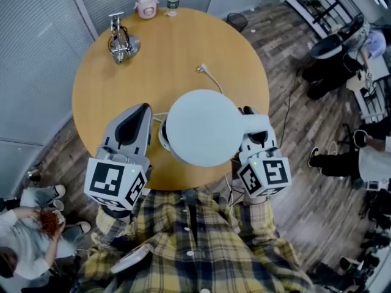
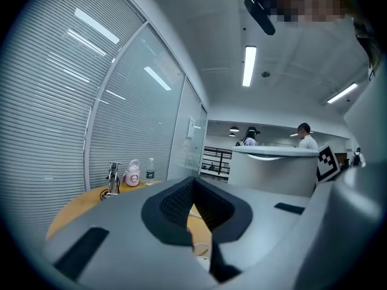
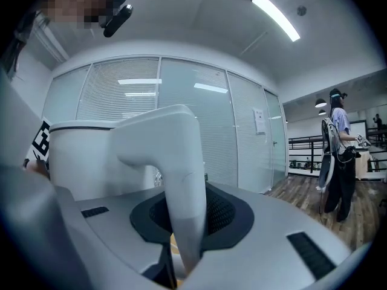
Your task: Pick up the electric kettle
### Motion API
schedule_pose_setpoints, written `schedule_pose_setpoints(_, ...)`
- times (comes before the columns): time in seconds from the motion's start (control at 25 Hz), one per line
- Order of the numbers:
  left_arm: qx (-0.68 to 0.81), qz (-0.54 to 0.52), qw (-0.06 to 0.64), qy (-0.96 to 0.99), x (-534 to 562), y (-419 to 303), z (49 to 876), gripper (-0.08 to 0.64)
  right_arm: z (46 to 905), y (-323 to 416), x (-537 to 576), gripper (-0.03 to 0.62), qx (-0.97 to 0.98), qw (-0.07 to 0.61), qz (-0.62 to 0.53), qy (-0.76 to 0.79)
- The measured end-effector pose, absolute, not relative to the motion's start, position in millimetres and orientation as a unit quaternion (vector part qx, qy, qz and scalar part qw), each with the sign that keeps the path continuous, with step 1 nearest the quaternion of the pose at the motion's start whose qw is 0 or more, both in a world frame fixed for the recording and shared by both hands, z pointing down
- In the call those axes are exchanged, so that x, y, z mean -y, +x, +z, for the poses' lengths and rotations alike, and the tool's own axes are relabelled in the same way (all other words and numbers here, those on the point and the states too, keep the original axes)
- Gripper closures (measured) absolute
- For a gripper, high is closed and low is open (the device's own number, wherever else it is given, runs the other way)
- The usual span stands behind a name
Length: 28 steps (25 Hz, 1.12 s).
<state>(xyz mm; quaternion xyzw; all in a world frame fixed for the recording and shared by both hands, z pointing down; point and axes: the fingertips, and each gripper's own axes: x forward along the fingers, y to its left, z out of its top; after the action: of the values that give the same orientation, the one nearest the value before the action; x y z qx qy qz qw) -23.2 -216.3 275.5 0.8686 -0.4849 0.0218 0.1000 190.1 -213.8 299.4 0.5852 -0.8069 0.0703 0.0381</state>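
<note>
Presently, the round wooden worktop [image 1: 171, 60] lies below. The white electric kettle [image 1: 201, 127] hangs above its near edge. The right tool [image 3: 186, 219] is clamped on the kettle handle [image 3: 181, 162]. The left tool [image 2: 195, 210], beside the kettle body, has its jaws slightly apart with nothing between them.

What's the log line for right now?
right gripper: jaws shut on kettle handle | left gripper: jaws open, empty, beside kettle
</note>
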Motion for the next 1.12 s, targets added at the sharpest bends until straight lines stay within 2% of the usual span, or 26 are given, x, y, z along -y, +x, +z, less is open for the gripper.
schedule_pose_setpoints(1.12, 0.48, 0.02, 0.086, 0.873, 197, -22, 269, 0.557, 285, 185, 183, 0.506, 0.81, 0.027, 0.072, 0.582)
